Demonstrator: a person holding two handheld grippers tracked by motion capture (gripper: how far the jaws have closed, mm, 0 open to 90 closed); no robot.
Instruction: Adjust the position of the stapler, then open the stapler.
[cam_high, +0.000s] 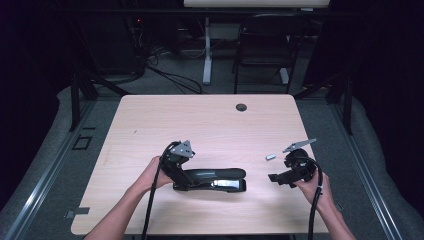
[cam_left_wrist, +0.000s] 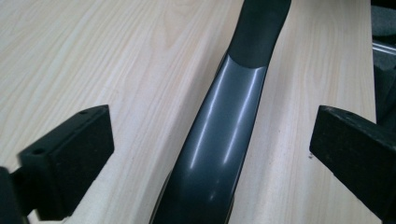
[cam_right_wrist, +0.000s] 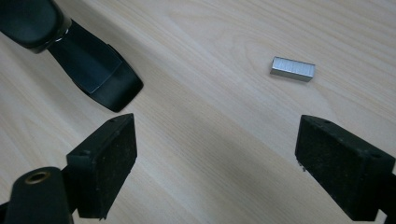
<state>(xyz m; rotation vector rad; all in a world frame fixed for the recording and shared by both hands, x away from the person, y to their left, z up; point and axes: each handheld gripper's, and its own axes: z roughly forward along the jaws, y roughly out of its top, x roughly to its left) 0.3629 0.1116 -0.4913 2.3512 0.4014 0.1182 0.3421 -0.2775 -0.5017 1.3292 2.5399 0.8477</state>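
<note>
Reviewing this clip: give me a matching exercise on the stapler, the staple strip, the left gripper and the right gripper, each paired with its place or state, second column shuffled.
Things:
1. stapler
2. staple strip
3. left gripper
4. right gripper

Places or states:
A. small silver block lying alone on the table, touching neither gripper
B. jaws wide, the dark handle running between them, pads not pressing on it
C. long, black and grey, lying flat near the table's front middle
D. jaws open over bare wood, the silver block ahead of them

Pairs: 1-C, 2-A, 3-B, 4-D
</note>
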